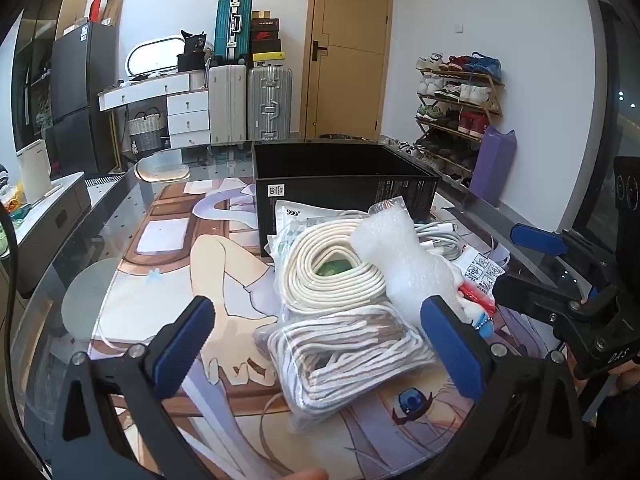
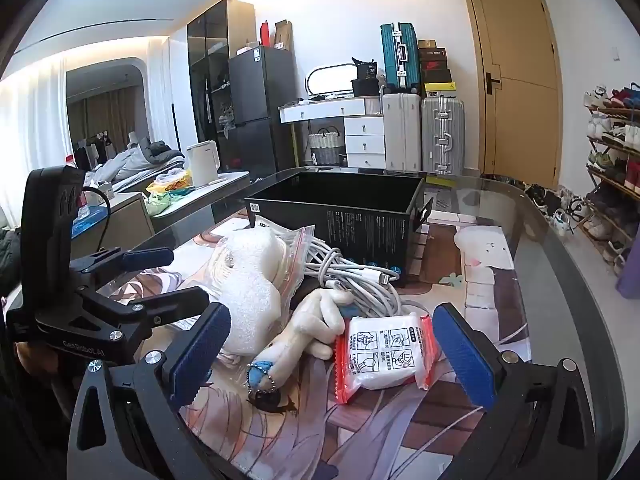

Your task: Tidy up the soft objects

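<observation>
A pile of soft items lies on the printed mat in front of an open black box [image 1: 344, 184], which also shows in the right wrist view [image 2: 340, 208]. In the left wrist view I see a bagged white rope bundle [image 1: 344, 360], a coiled cream rope [image 1: 332, 268], white foam wrap [image 1: 408, 260] and white cables [image 1: 440, 240]. My left gripper [image 1: 320, 352] is open, its fingers either side of the bagged bundle, above it. In the right wrist view a cream plush toy [image 2: 312, 324] and a red-edged white packet [image 2: 384, 348] lie between the fingers of my open right gripper [image 2: 336, 352]. Foam wrap [image 2: 252, 292] and cables [image 2: 360, 280] lie behind.
The glass table's edge [image 2: 560, 256] curves round on the right. The right gripper shows at the right of the left wrist view [image 1: 560, 272], the left gripper at the left of the right wrist view [image 2: 132, 280]. Suitcases, drawers and a shoe rack stand beyond.
</observation>
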A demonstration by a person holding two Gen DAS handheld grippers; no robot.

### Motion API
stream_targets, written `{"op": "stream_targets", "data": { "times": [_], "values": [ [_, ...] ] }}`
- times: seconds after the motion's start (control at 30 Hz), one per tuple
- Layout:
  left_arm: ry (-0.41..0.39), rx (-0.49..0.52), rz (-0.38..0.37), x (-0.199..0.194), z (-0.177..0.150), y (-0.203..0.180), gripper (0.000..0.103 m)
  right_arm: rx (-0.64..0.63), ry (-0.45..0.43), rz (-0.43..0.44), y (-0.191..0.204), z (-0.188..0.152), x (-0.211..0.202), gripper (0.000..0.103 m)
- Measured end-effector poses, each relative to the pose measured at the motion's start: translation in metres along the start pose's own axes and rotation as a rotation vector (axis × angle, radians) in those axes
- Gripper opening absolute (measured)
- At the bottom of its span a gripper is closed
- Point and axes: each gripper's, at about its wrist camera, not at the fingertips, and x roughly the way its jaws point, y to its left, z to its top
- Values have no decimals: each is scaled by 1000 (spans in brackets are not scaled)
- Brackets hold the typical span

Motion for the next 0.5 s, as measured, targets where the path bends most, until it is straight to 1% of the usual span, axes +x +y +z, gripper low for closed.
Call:
{"op": "stream_targets", "data": {
  "times": [0.3,0.5],
  "values": [
    [-1,6,-2,2,0,-3,103,6,-6,3,0,0,-1,103],
    [5,13,9,3,-1,-5,103,7,-3,-4,-7,-1,-1,103]
  ]
}}
